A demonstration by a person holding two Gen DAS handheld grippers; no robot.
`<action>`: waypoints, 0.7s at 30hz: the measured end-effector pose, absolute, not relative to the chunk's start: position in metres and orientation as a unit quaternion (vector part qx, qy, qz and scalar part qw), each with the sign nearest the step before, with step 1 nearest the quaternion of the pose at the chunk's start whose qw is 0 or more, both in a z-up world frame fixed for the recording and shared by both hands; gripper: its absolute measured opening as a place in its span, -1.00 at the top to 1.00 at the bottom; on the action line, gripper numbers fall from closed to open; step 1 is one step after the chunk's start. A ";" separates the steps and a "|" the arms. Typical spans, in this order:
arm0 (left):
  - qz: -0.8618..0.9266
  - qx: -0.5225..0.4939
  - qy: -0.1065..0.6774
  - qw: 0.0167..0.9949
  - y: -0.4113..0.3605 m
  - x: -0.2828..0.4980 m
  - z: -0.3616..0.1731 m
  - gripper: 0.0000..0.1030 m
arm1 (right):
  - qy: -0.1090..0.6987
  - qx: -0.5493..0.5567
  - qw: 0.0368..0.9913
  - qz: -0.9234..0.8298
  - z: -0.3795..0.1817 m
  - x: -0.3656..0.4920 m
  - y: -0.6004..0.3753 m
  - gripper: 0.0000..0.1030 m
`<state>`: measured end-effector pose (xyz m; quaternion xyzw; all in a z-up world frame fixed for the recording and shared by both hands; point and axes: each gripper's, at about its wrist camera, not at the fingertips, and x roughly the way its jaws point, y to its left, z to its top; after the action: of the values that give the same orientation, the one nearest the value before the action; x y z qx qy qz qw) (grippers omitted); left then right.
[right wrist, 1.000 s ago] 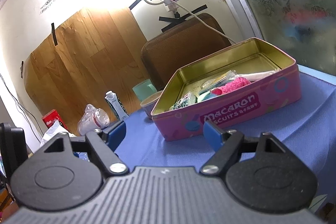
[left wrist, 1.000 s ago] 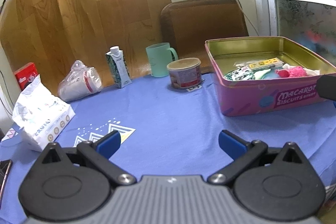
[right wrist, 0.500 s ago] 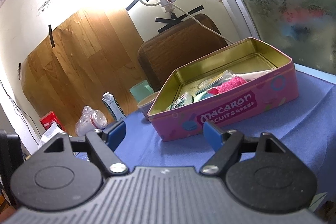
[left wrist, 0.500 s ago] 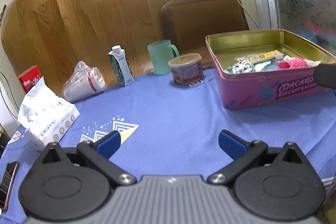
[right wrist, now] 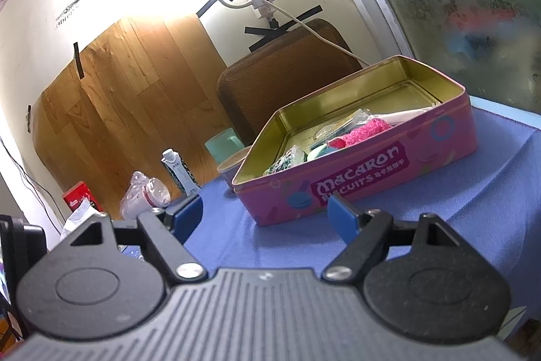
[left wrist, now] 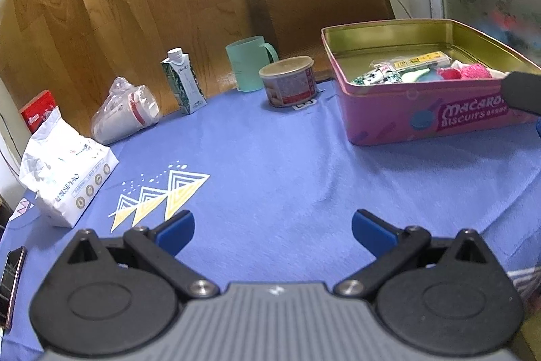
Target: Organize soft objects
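Pink tin [left wrist: 389,120] on bench [left wrist: 270,164], pink fuzzy item [left wrist: 468,71] inside. Left claw [left wrist: 272,229], right claw [right wrist: 265,213]: both apart, empty.

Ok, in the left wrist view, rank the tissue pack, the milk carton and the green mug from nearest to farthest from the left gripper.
1. Tissue pack, left edge of the cloth.
2. Milk carton, further back, left of centre.
3. Green mug, at the back by the wood panel, slightly beyond the carton.

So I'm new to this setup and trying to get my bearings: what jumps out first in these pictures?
The open pink macaron biscuit tin on the blue tablecloth, right of centre, holding a fuzzy pink soft item among small packets. Left of it, along the wooden board, stand a round can, mint-green mug and small drink carton.
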<state>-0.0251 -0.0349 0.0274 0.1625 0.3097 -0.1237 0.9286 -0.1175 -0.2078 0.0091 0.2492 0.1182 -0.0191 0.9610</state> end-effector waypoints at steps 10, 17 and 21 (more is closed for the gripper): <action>-0.136 0.172 0.331 0.918 -0.039 -0.027 0.018 -1.00 | 0.124 0.254 0.959 -0.024 0.005 -0.117 -0.207 -0.62; -0.138 0.173 0.342 0.913 -0.039 -0.029 0.014 -1.00 | 0.128 0.257 0.958 -0.022 0.003 -0.116 -0.208 -0.62; -0.140 0.174 0.345 0.912 -0.037 -0.029 0.013 -1.00 | 0.126 0.256 0.958 -0.022 0.003 -0.117 -0.208 -0.62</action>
<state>-0.0294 -0.0375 0.0134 0.1740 0.3446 -0.1397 0.9119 -0.1166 -0.2078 0.0033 0.2558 0.1264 -0.0219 0.9582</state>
